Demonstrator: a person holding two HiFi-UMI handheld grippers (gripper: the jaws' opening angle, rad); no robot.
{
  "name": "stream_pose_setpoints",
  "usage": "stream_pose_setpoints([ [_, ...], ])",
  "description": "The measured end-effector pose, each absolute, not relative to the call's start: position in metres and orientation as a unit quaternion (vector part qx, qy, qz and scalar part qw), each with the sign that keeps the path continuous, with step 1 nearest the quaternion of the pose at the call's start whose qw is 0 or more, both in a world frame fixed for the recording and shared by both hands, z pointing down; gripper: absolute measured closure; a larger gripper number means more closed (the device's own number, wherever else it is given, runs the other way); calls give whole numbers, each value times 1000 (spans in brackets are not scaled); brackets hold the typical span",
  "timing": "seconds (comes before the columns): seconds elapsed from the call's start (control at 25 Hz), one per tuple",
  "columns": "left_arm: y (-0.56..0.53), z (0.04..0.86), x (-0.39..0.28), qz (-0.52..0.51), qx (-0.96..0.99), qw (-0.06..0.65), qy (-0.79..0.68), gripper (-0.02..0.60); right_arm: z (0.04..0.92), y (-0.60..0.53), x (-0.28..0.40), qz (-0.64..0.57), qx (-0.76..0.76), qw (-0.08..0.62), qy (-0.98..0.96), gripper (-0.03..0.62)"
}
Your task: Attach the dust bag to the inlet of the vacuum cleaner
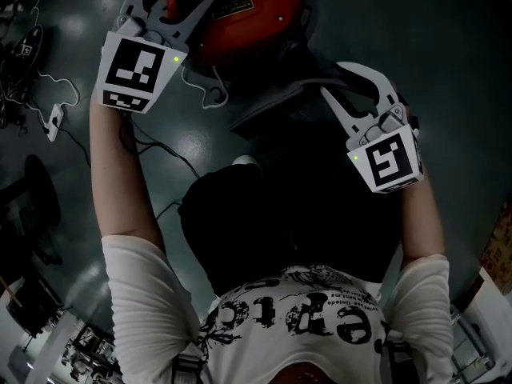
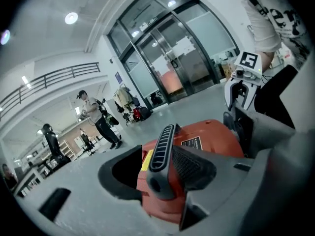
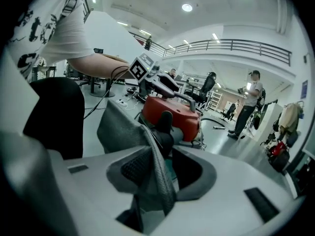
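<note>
Right gripper, nearest the body: jaws stand wide. A fold of the grey bag runs between them and lies against one pad. There is a clear gap on the other side, so it is not pinched.

From there the bag cloth runs forward to the red vacuum on the floor. Its far end meets a dark stub on the vacuum's near side, probably the inlet. No view shows whether the bag's collar is seated on it.

Left gripper, further out over the vacuum's top: jaws straddle the ribbed handle. One pad is against the handle, and red body shows through the gap on the other side. Read as a loose brace, not a clamp.

Beyond: cable and a small plug block lie on the floor well left of the vacuum. People stand far off in the hall.

Status (judged):
- Bag has been brought up to the vacuum, which is steadied.
- Bag mouth is at or beside the inlet.
- A seated fit is unconfirmed.

Left to do:
- Check that the collar sits all round the stub.
- Regrip and press it home if it is slack.
- Take both grippers clear.
</note>
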State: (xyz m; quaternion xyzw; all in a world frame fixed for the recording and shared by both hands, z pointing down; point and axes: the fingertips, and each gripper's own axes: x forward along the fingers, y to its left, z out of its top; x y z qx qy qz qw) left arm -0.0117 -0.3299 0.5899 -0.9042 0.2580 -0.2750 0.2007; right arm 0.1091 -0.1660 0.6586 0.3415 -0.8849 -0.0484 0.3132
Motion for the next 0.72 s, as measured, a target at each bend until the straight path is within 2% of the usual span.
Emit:
stream_pose_setpoints([
  [0.12, -318, 560, -15, -255, -903, 223, 266, 396, 645, -160, 114, -45, 336, 318, -886, 482],
  [0.2, -304, 530, -12, -204, -908, 223, 290, 396, 633, -153, 116, -49, 335, 307, -889, 482],
  [0.4, -253, 456, -18, -3, -902, 176, 395, 405, 570, -150, 124, -32, 387, 181, -904, 484],
  [0.56, -213, 456, -45, 72, -870, 75, 482, 511, 529, -167, 143, -19, 472, 113, -874, 491],
  [0.6, -203, 464, -52, 82, -859, 44, 503, 541, 525, -169, 147, -11, 487, 96, -868, 550],
  [0.64, -194, 473, -58, 91, -848, 18, 521, 569, 524, -170, 149, -2, 497, 81, -864, 576],
  [0.72, -178, 485, -65, 96, -835, -7, 542, 577, 526, -169, 150, 12, 508, 62, -859, 591],
])
